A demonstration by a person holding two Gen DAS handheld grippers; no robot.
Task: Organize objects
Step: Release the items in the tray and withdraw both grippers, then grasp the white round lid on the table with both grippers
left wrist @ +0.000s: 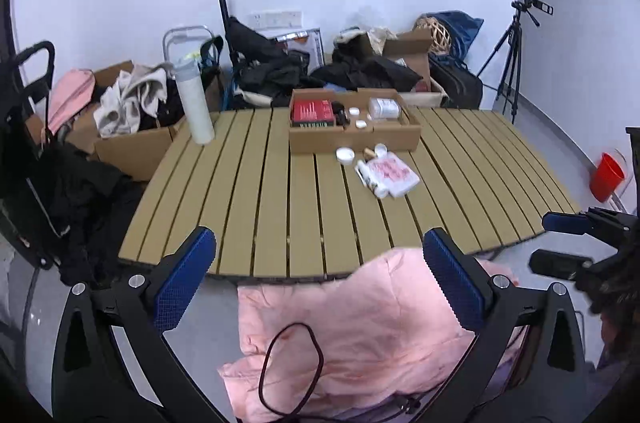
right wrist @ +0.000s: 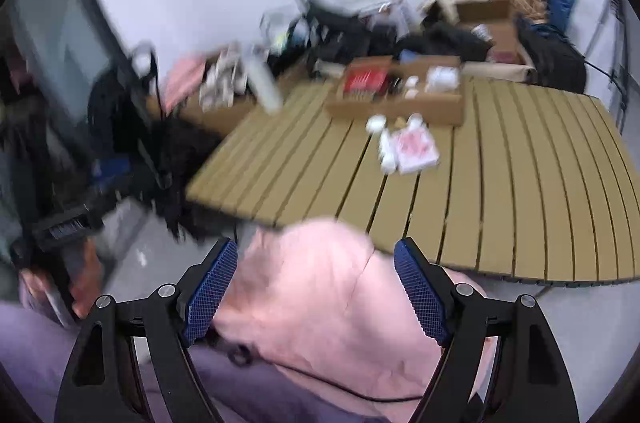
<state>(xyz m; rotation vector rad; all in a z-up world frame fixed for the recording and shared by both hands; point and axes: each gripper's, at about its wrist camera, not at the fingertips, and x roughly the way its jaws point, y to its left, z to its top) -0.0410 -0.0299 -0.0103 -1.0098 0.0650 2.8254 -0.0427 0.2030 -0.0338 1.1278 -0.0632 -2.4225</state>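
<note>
A shallow cardboard tray (left wrist: pixel 354 139) (right wrist: pixel 420 107) sits at the far side of a slatted wooden table (left wrist: pixel 280 207) (right wrist: pixel 500 183). It holds a red box (left wrist: pixel 313 111), small white jars and a clear container (left wrist: pixel 384 107). In front of it lie a white jar (left wrist: pixel 345 155), a small bottle, a white tube (left wrist: pixel 372 179) and a pink-printed packet (left wrist: pixel 394 175) (right wrist: pixel 414 147). My left gripper (left wrist: pixel 320 251) is open and empty, short of the table's near edge. My right gripper (right wrist: pixel 316 259) is open and empty; it also shows in the left wrist view (left wrist: pixel 568 243). The right view is blurred.
A tall white bottle (left wrist: pixel 195 103) stands at the table's far left corner. A pink garment (left wrist: pixel 352 327) (right wrist: pixel 332 295) with a dark cord lies below both grippers. Boxes of clothes, bags and a cart crowd the back wall. A tripod (left wrist: pixel 512 63) and red bucket (left wrist: pixel 606 177) stand right.
</note>
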